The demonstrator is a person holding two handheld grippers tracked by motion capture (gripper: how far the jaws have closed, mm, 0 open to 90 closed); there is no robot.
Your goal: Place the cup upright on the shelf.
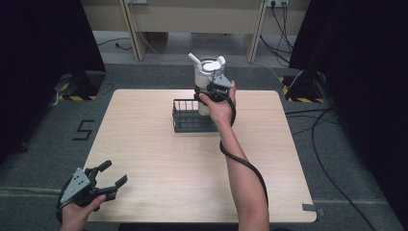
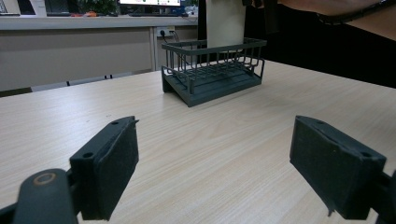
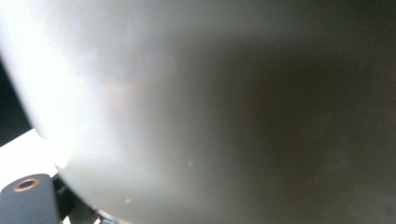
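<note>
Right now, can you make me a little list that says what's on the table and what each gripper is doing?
table: light wooden top
basket: dark wire basket near the far middle of the table
cup: tall pale container with a lid and a white straw, over the basket's right end
right gripper: at the cup's side, seems closed on it
left gripper: open, at the near left corner, holding nothing

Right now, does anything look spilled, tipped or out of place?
Nothing stands out. The white container is upright at the dark wire basket, at the right gripper; the left gripper waits open at the table's near corner.
</note>
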